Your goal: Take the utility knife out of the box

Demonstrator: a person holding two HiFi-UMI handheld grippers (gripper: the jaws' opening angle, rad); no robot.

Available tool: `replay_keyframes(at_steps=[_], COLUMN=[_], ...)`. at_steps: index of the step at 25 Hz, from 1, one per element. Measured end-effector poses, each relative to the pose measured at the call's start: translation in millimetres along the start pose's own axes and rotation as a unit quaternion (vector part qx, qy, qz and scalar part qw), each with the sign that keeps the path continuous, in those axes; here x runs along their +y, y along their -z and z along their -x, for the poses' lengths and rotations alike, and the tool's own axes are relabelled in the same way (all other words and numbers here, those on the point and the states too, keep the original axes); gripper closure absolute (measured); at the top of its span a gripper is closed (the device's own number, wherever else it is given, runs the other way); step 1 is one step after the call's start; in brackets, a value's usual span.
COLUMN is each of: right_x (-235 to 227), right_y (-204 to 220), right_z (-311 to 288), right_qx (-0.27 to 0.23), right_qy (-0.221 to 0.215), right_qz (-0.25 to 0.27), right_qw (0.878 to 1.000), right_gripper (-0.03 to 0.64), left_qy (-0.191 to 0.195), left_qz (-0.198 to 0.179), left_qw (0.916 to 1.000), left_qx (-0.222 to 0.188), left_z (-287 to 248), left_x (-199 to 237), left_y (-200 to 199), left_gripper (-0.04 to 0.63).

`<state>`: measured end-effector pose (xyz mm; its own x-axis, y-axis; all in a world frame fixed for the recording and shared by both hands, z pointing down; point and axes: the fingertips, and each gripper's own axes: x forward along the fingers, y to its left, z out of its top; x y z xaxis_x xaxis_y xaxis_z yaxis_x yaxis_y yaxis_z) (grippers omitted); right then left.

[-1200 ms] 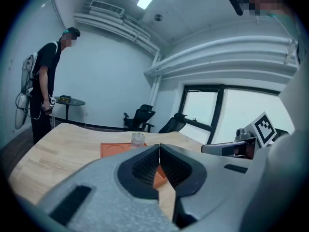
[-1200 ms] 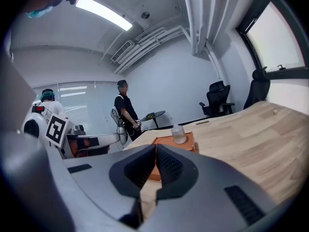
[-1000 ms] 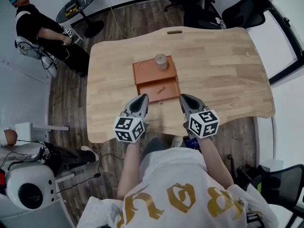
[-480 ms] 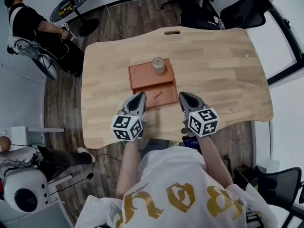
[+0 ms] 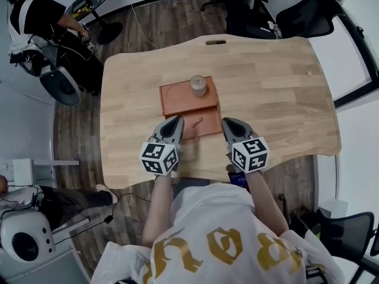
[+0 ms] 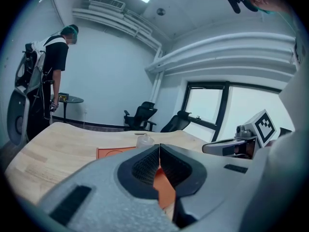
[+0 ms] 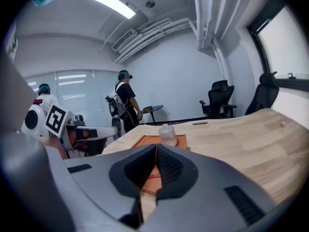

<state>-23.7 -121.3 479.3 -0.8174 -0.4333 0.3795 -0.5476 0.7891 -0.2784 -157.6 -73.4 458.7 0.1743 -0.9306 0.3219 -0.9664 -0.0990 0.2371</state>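
An orange box [image 5: 177, 96] lies open on the wooden table [image 5: 278, 93], its shallow tray part nearest me. Inside that tray rests a small orange utility knife [image 5: 196, 122]. A clear jar [image 5: 198, 85] stands on the box's far half. My left gripper [image 5: 175, 122] hovers at the tray's left front corner, jaws shut and empty. My right gripper [image 5: 227, 123] hangs just right of the tray, also shut on nothing. In the left gripper view, the left gripper [image 6: 159, 147] points at the box [image 6: 112, 152]. In the right gripper view, the right gripper [image 7: 156, 147] faces the jar [image 7: 167, 134].
Office chairs [image 5: 302, 13] stand beyond the table's far edge. A person [image 5: 35, 16] is at a small round table [image 5: 95, 2] at the far left. A white rounded machine [image 5: 26, 241] sits on the floor at my left.
The head view has shifted slightly, so the box sits a little further left and up. Both grippers hold their places near the tray, still shut. The person at the far left has moved.
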Motion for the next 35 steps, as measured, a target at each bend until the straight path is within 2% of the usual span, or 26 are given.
replay_keyframes(at_steps=[23,26,35], right_x=[-27.2,-28.5,-32.6], right_y=[23.4,28.4,41.5], right_z=[-24.3,-27.9,-37.0], right_qx=[0.039,0.045,0.06], right_qy=[0.013,0.013,0.016], right_qz=[-0.022,-0.026,-0.041], right_qw=[0.999,0.999,0.997], right_gripper=[0.604,0.604,0.604], left_qy=[0.009,0.019,0.038], left_qz=[0.008,0.006,-0.018], left_qw=[0.9989,0.9985,0.9924], left_qx=[0.045,0.052,0.116], left_z=[-33.9,-37.8,-51.1], left_x=[17.4,17.2,19.0], left_y=[24.7,29.6,60.5], left_gripper=[0.584,0.584,0.584])
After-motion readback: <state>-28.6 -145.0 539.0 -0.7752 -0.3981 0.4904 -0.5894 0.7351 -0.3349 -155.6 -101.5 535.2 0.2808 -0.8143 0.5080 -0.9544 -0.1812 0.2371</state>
